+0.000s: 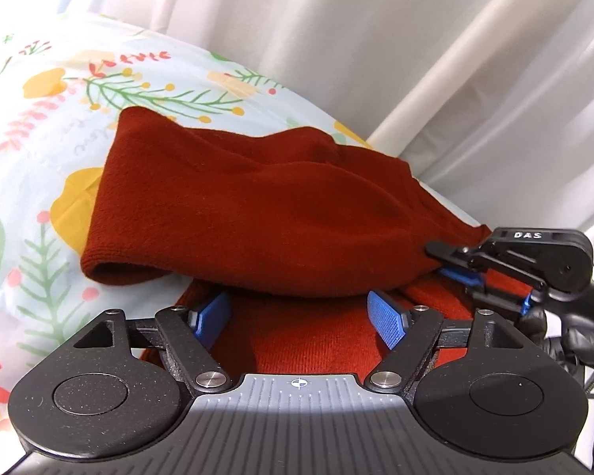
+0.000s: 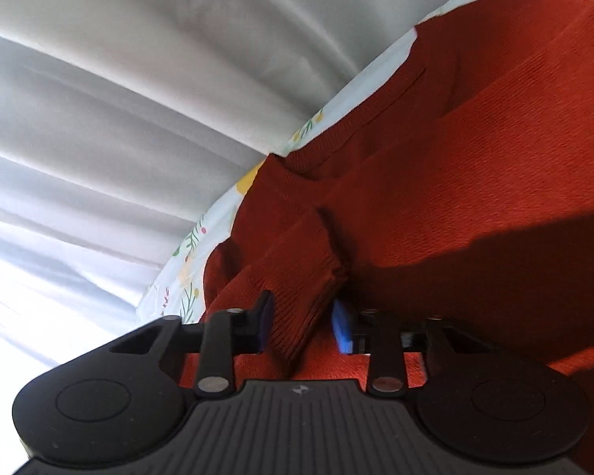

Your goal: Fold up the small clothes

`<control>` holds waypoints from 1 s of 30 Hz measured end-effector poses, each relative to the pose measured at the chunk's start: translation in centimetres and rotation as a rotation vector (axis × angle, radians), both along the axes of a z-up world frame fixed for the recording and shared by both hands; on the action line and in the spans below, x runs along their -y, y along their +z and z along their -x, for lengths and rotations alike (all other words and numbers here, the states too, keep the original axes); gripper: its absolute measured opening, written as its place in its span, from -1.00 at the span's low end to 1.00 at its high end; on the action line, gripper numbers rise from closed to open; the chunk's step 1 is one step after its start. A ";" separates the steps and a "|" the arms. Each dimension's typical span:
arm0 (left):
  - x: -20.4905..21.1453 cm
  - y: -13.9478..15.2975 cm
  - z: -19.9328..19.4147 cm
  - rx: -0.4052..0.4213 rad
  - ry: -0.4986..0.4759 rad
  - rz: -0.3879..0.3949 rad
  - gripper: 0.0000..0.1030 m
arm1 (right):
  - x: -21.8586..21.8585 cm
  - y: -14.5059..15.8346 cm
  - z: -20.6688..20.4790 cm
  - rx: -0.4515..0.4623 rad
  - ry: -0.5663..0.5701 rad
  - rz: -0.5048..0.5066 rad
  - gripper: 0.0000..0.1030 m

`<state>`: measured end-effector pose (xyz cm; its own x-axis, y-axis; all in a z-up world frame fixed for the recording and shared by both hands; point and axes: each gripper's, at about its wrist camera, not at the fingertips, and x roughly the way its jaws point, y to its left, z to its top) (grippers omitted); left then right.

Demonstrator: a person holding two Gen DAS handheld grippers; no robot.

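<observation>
Rust-red knit sweater (image 1: 237, 198) lies across the frame's centre on a floral bedsheet (image 1: 39, 138), soft and ribbed, its long axis running left to right. Our right hand-held gripper (image 2: 303, 326) pinches a ribbed cuff (image 2: 305, 277) at lower centre. Our left hand-held gripper (image 1: 297, 316) gapes wide beneath the lifted fold.
</observation>
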<state>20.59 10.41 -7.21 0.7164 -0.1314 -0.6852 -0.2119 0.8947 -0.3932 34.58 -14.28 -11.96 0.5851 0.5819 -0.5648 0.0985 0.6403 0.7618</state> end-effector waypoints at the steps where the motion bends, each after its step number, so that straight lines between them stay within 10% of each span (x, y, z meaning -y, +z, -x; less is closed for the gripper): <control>1: 0.0 0.1 -0.1 -0.003 -0.005 -0.006 0.57 | -0.2 0.1 -0.2 0.007 0.000 0.013 -0.89; 10: 0.3 0.3 -0.5 -0.023 -0.045 -0.009 0.60 | 5.2 7.8 6.8 0.438 -0.075 0.310 -0.90; 14: 0.9 0.3 -1.0 -0.044 -0.068 -0.031 0.60 | 8.5 5.1 7.7 0.307 -0.107 0.519 -0.89; 22: 1.0 3.3 -1.6 -0.040 -0.113 -0.020 0.62 | 13.2 2.2 7.4 0.147 -0.174 0.270 -0.38; 26: 1.8 4.3 -2.8 -0.044 -0.142 -0.064 0.62 | 12.6 1.7 5.5 0.131 -0.187 0.235 -0.53; 27: 2.1 4.4 -3.1 -0.042 -0.153 -0.084 0.62 | 12.2 2.0 5.2 0.132 -0.168 0.256 -0.88; 30: 3.0 4.4 -3.8 -0.032 -0.179 -0.139 0.62 | 9.9 4.2 4.6 0.226 -0.134 0.425 -0.89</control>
<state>24.37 7.40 -2.81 0.6676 -0.1570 -0.7278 -0.0553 0.9644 -0.2588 29.97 -24.14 -7.81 0.7740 0.2392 -0.5863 0.0641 0.8915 0.4484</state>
